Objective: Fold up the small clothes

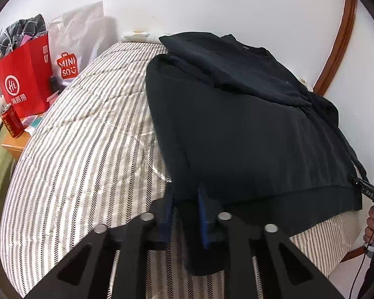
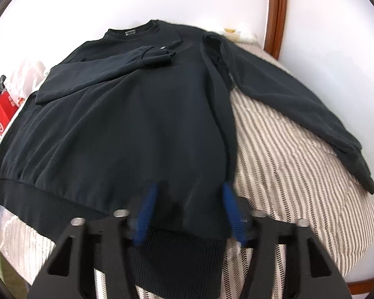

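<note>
A black long-sleeved sweatshirt (image 1: 249, 129) lies flat on the striped bed (image 1: 82, 149). One sleeve is folded across its chest (image 2: 127, 62); the other sleeve (image 2: 299, 104) lies spread out to the right on the bed (image 2: 286, 162). My left gripper (image 1: 185, 194) is at the sweatshirt's near left hem corner, fingers close together with dark cloth between them. My right gripper (image 2: 189, 194) is wide open over the near right hem (image 2: 182, 249), which lies between its blue pads (image 2: 147, 209). The right gripper also shows at the far right of the left wrist view (image 1: 366, 189).
A red paper bag (image 1: 25, 79), a white Miniso bag (image 1: 72, 49) and a red can (image 1: 11, 122) stand on a bedside stand to the left. A white wall and a brown wooden frame (image 1: 336, 44) are behind the bed.
</note>
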